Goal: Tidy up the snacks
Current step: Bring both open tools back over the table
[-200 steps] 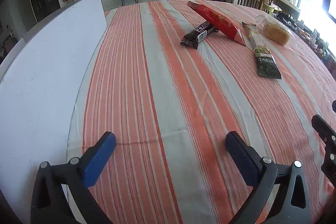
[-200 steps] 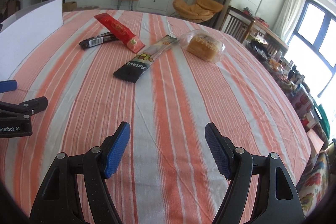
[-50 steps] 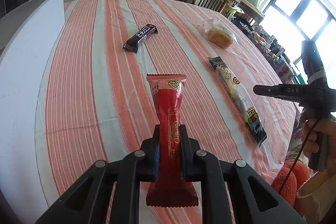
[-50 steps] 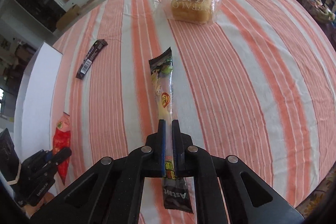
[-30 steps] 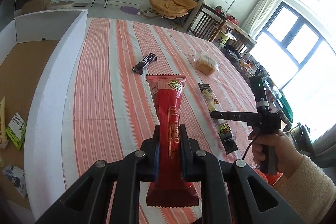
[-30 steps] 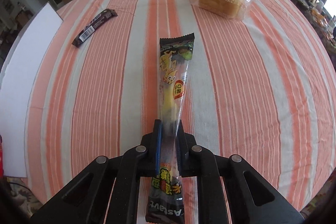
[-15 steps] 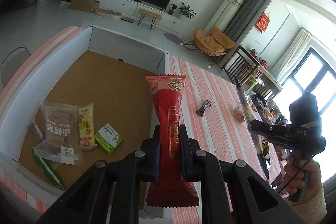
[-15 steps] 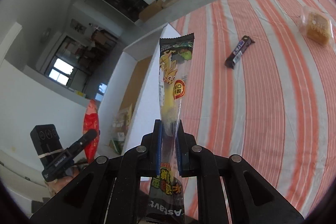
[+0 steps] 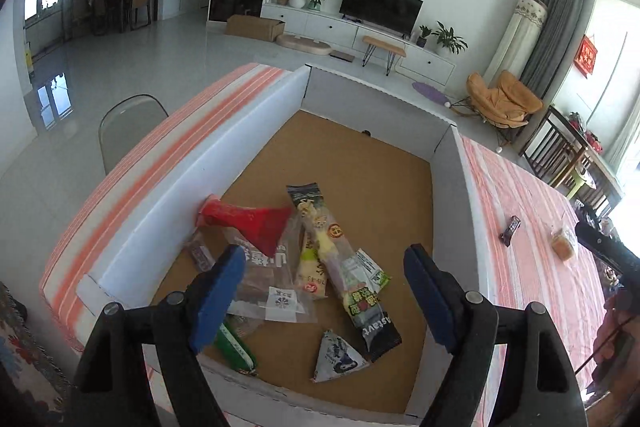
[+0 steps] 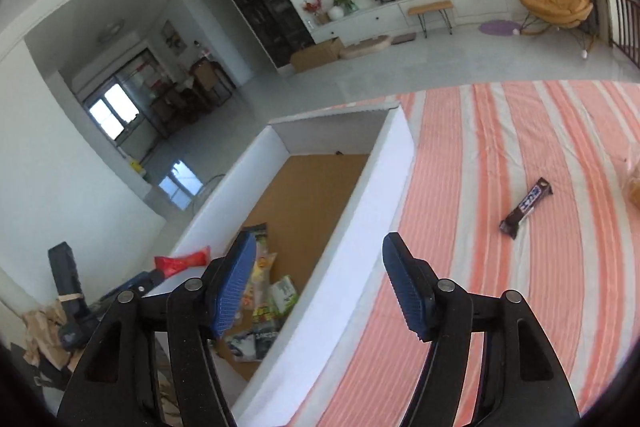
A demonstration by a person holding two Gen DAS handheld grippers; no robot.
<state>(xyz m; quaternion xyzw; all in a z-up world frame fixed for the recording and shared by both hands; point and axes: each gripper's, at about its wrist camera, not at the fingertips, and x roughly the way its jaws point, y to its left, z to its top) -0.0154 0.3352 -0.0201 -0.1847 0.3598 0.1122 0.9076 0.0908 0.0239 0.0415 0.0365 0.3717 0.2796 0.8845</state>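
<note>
The box (image 9: pixel 452 163), white-walled with a brown floor, sits at the table's (image 10: pixel 500 307) corner and is the place everything is measured from. Inside it, a heap of snacks lies against the near-left wall: the red pack (image 9: pixel 252 221) is tipped against that wall, and the long pack (image 9: pixel 340 259) lies just beside it across the clear bag (image 9: pixel 264 287) and smaller wrappers. The far half of the box floor is bare, so there is plenty of room for more.

Outside the box, out on the striped cloth, the dark bar (image 10: pixel 526 203) lies well apart from the wall, and the bread (image 9: pixel 562 245) lies just beyond it. Those two look like what is left; I judge the job a little past halfway.

The left gripper (image 9: pixel 320 287) hangs over the heap, its jaws opening with nothing between them. The right gripper (image 10: pixel 320 287) straddles the box's near wall, jaws opening and likewise empty. That wall is the edge to clear when swinging back out to the bar.
</note>
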